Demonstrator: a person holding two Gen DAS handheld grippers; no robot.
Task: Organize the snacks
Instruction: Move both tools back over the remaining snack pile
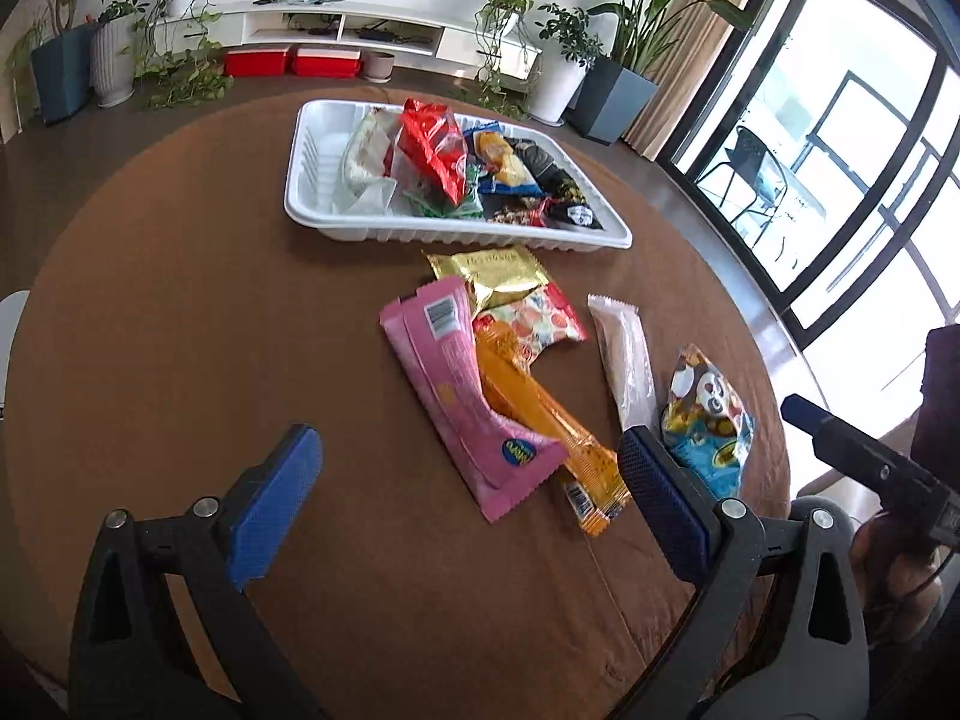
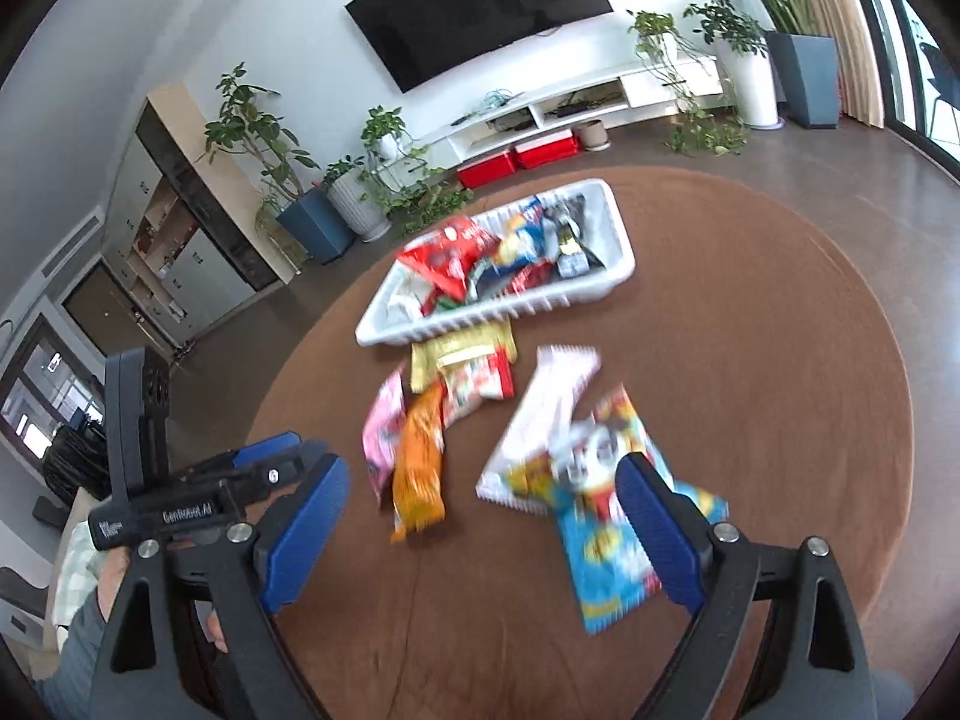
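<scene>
Snacks lie loose on the brown table (image 1: 180,300): pink packet (image 1: 462,396), orange packet (image 1: 540,420), panda bag (image 1: 708,420). Beyond them stands my half-filled white tray (image 1: 306,180). My left gripper (image 1: 468,480) and right gripper (image 2: 480,516) both gape wide, empty.

A home living room: a wall-mounted television (image 2: 480,6) hangs above a low white media console (image 2: 576,108), potted plants (image 2: 258,138) line the wall, and tall glass doors (image 1: 840,138) open onto a balcony beyond the round brown counter (image 1: 180,300).

Potted plants (image 2: 258,138) flank a wall television (image 2: 480,6) and cabinet (image 2: 576,102).
</scene>
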